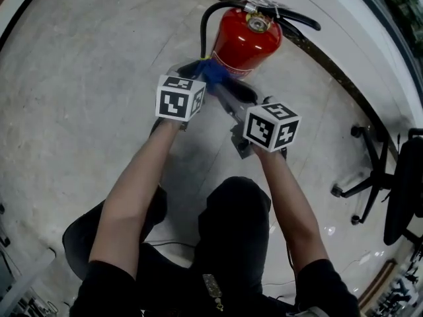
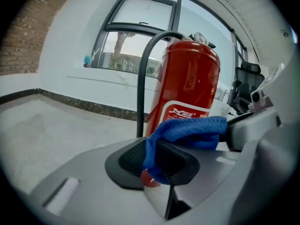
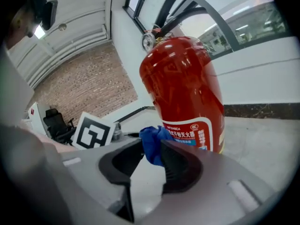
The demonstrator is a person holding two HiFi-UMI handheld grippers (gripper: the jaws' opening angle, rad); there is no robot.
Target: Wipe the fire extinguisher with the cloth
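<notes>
A red fire extinguisher point(image 1: 246, 41) point(image 2: 190, 83) point(image 3: 183, 88) with a black hose point(image 1: 205, 25) stands upright on the pale floor by the wall. A blue cloth point(image 1: 211, 72) point(image 2: 187, 128) point(image 3: 151, 144) hangs just in front of its lower body, stretched between both grippers. My left gripper point(image 1: 197, 70) point(image 2: 152, 162) is shut on one end, which is pinched between its black pads. The other end sits at the tips of my right gripper point(image 1: 229, 88) point(image 3: 149, 159), whose jaws stand apart with a gap below the cloth. Whether the cloth touches the cylinder is not clear.
A black office chair point(image 1: 380, 177) stands to the right. A dark skirting strip point(image 1: 317, 51) runs along the wall behind the extinguisher. My knees in dark trousers point(image 1: 231, 223) are below the grippers. A large window point(image 2: 136, 46) is beyond the wall.
</notes>
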